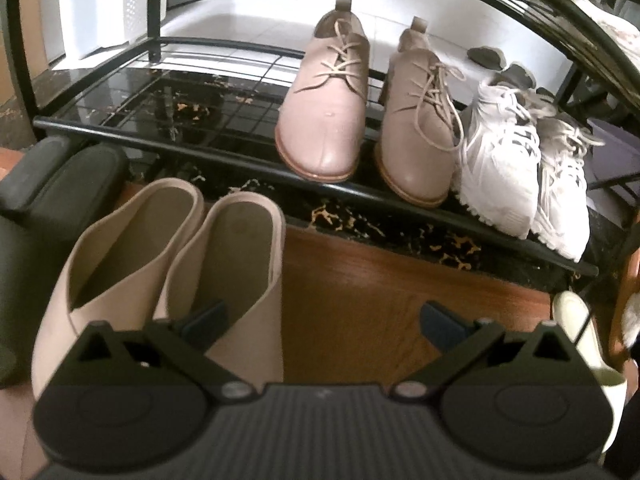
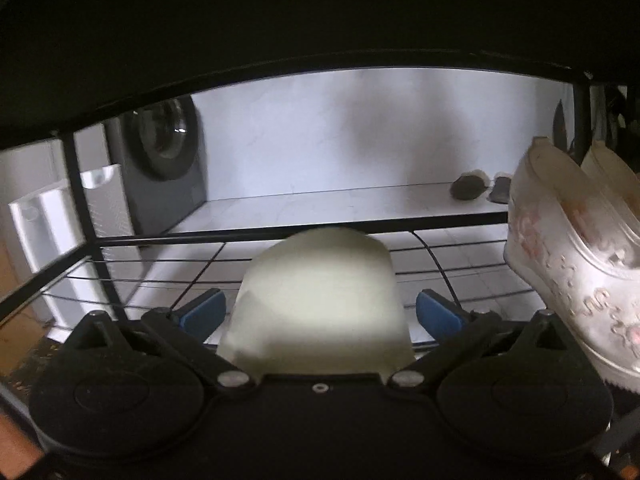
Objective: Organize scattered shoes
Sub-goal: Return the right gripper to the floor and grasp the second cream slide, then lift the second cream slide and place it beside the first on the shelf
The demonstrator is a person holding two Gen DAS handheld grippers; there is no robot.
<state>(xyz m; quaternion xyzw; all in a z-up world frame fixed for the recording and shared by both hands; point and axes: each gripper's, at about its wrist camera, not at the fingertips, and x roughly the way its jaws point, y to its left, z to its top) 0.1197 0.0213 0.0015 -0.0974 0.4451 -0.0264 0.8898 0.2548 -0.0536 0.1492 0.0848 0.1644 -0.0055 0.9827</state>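
Observation:
In the left wrist view my left gripper [image 1: 322, 320] is open over the wooden floor, with its left finger [image 1: 208, 316] inside one of two beige slip-on mules [image 1: 160, 248] standing on the floor. A black wire shoe rack [image 1: 168, 144] holds a pair of pink lace-up shoes [image 1: 328, 108] and a pair of white sneakers [image 1: 508, 160]. In the right wrist view my right gripper [image 2: 320, 312] is wide open with a pale cream shoe [image 2: 320, 300] between its fingers, over a wire shelf [image 2: 160, 272]. White patterned shoes [image 2: 576, 240] sit on that shelf at the right.
A cream shoe [image 1: 584, 332] lies on the floor at the right of the left wrist view. A dark padded object [image 1: 60, 176] stands left of the mules. Behind the rack are a white tiled floor, a washing machine [image 2: 164, 148] and grey slippers [image 2: 472, 188].

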